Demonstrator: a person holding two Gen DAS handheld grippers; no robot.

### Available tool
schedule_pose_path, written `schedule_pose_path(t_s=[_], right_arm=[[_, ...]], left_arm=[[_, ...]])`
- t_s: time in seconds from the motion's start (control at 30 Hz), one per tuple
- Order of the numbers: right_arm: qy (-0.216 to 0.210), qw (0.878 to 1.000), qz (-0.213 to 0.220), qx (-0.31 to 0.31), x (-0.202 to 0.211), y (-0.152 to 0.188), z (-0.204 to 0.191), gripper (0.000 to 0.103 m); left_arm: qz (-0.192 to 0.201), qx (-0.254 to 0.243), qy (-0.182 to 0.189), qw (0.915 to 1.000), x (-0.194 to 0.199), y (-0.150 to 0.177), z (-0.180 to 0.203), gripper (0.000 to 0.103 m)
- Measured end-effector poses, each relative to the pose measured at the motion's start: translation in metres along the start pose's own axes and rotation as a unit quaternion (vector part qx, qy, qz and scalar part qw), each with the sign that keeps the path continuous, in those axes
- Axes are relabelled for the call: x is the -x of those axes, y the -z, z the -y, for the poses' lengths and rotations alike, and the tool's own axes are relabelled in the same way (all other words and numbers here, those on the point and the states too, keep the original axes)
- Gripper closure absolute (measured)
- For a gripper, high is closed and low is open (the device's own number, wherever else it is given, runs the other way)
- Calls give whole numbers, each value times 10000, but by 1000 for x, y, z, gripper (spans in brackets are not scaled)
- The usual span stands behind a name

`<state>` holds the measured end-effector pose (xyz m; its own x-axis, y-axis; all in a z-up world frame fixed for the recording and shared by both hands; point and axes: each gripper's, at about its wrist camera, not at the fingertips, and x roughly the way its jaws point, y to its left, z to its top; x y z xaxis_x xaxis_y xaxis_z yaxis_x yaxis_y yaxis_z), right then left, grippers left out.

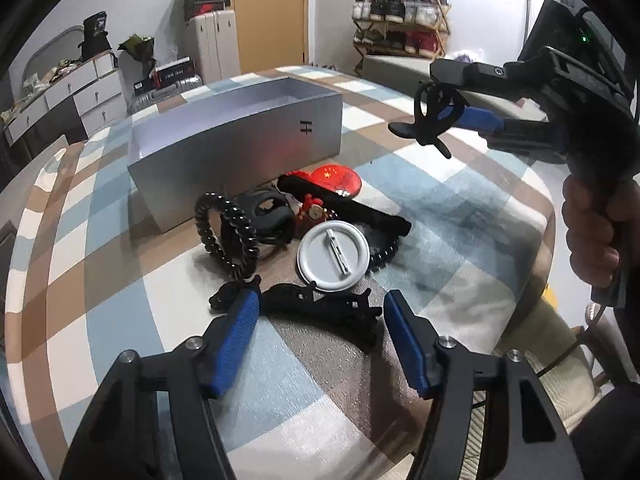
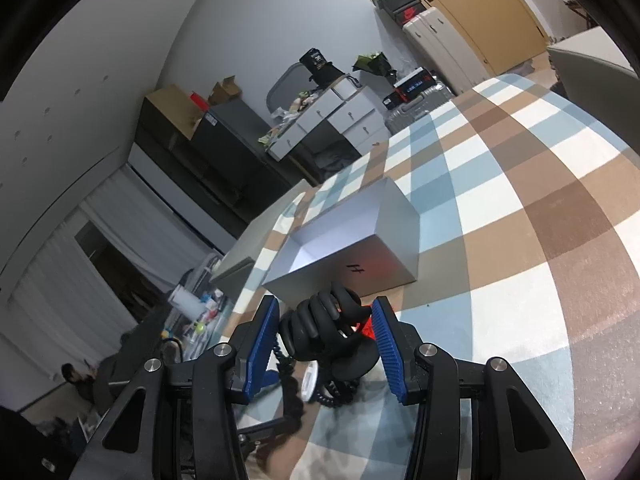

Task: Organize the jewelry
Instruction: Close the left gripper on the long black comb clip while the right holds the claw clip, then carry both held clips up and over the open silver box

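Checked cloth in blue, brown and white covers the bench (image 1: 460,208), and a cluttered room is seen behind it: a shoe rack (image 1: 400,20) at the upper right of the left wrist view, a pale suitcase (image 1: 212,44) and white drawers (image 1: 80,92) at the upper left. An open silver box (image 1: 240,136) is set at mid-frame, marked with a dark "H" on its side. Directly below it the jewelry is heaped: a black beaded bracelet (image 1: 228,232), a round silver pin badge (image 1: 333,255) lying back up, a red disc (image 1: 338,180), a long black band (image 1: 352,208) and a small red charm (image 1: 314,210).

At the lower centre, the left hand-held gripper (image 1: 320,316) is lowered over a black lace hair piece (image 1: 320,308), its blue pads standing apart on either side with the piece between them; contact cannot be told. At the upper right, the right hand-held gripper (image 1: 444,104) is held above the bench, clamped on a black claw clip (image 1: 430,116).

Only the right wrist view shows that clip (image 2: 328,332) close up, squeezed between the blue pads and hiding much of the heap, with the box (image 2: 352,240) just beyond.
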<state>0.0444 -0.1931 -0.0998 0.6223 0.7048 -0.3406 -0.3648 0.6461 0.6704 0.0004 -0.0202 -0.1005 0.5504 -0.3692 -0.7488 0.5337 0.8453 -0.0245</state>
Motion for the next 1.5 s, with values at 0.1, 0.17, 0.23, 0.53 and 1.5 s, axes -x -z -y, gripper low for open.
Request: schedule_pose_path(t_s=[0.1, 0.17, 0.23, 0.53, 1.5], right_arm=[[12, 10000, -17, 96, 0, 1, -6, 56], [18, 9999, -48, 132, -1, 1, -9, 56], [21, 9999, -55, 161, -3, 1, -10, 56], [60, 9998, -102, 143, -4, 4, -12, 56], [30, 10000, -49, -23, 2, 6, -3, 56]], left_arm=[[86, 183, 184, 9996, 4, 0, -6, 43], [160, 207, 206, 9994, 9, -1, -8, 42], [262, 188, 92, 9994, 13, -2, -9, 38], [-70, -382, 286, 9988, -10, -8, -10, 18], [217, -148, 629, 9977, 4, -2, -24, 16]])
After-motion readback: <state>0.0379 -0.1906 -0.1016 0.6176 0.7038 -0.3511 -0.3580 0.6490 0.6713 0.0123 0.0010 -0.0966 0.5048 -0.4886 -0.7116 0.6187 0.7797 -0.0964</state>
